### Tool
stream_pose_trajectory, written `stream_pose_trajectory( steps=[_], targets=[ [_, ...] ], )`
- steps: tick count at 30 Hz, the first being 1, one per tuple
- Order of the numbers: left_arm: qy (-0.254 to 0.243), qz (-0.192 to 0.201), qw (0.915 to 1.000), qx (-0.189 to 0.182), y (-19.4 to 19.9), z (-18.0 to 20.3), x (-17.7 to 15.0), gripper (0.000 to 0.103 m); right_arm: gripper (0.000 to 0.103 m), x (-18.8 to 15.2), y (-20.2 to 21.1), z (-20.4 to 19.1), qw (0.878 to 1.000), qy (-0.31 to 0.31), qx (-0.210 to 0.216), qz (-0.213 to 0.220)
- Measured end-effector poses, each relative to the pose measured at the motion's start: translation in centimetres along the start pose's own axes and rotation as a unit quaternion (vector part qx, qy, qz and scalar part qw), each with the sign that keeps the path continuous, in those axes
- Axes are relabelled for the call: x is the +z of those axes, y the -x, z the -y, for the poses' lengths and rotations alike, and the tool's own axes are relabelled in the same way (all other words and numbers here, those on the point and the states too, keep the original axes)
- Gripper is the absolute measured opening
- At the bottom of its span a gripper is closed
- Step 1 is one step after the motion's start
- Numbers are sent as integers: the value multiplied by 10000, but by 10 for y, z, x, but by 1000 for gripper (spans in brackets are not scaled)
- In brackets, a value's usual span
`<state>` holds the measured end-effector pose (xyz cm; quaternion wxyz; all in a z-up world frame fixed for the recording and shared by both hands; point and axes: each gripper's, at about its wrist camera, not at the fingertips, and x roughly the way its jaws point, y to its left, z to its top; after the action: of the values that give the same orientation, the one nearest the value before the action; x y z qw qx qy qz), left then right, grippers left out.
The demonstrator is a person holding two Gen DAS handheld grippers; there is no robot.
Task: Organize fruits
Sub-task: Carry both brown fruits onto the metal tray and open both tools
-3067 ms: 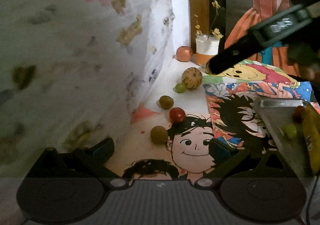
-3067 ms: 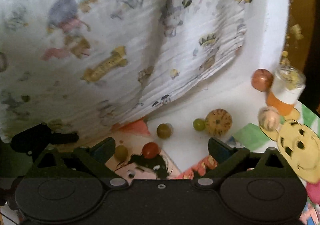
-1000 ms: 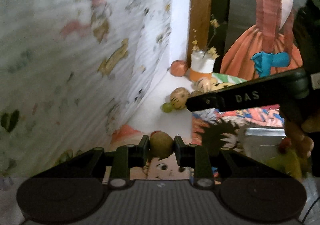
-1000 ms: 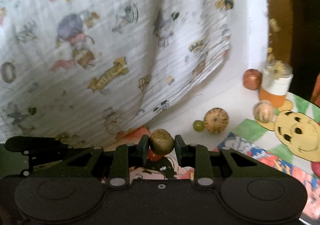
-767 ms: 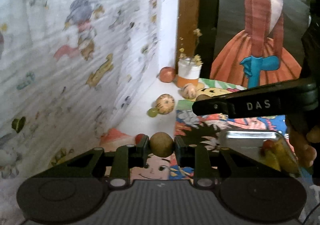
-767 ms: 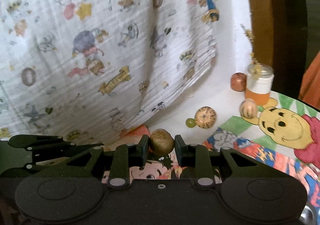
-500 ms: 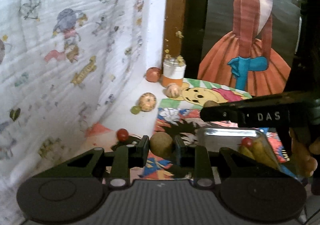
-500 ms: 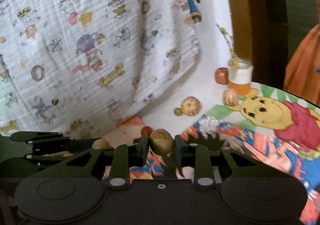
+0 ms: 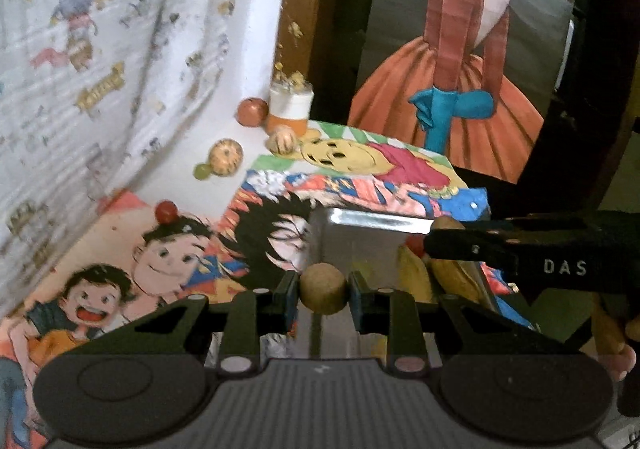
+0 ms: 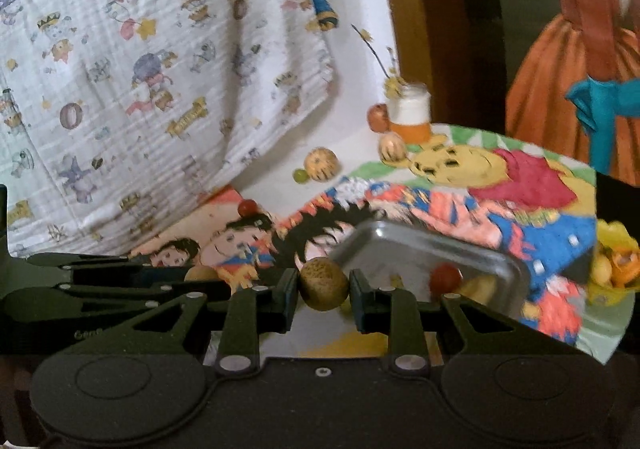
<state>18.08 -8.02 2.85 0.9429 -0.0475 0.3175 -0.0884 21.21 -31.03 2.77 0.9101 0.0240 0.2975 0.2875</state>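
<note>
My left gripper [image 9: 323,294] is shut on a small brown-green round fruit [image 9: 322,288] and holds it above the near edge of a metal tray [image 9: 372,219]. My right gripper [image 10: 323,285] is shut on a similar brown round fruit [image 10: 323,282], over the tray's [image 10: 432,239] left end. The tray holds a red cherry tomato [image 10: 445,276] and yellow bananas [image 9: 416,275]. The right gripper also shows in the left wrist view [image 9: 436,237], reaching over the tray from the right. Loose on the cloth lie a red tomato [image 9: 166,210], a green grape [image 9: 203,170] and a striped orange fruit [image 9: 227,156].
A jar with an orange base [image 9: 290,105] stands at the back by a wooden post, with a red-orange fruit [image 9: 252,111] and a pale striped fruit [image 9: 282,142] beside it. A patterned white sheet [image 10: 140,69] hangs on the left. A dress painting [image 9: 460,61] stands behind.
Both grippers were open low over the loose fruits; each has closed on a brown fruit, lifted it and carried it right, over the metal tray.
</note>
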Motion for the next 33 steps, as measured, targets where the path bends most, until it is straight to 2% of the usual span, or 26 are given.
stream_pose_trajectory(
  steps=[12,21,33],
  targets=[
    [92,-256,9996,-51,-31,14,-20,30,30,-59,2,5,9970,-62,-738,-213],
    [27,-388,9992,-75,-54,13,-18,30,30,-72,-11,4,9940,-111,-1058,-251],
    [-38,-485,9987,-171,-67,13,-19,30,30,-76,-17,3,9924,-156,-1201,-233]
  ],
)
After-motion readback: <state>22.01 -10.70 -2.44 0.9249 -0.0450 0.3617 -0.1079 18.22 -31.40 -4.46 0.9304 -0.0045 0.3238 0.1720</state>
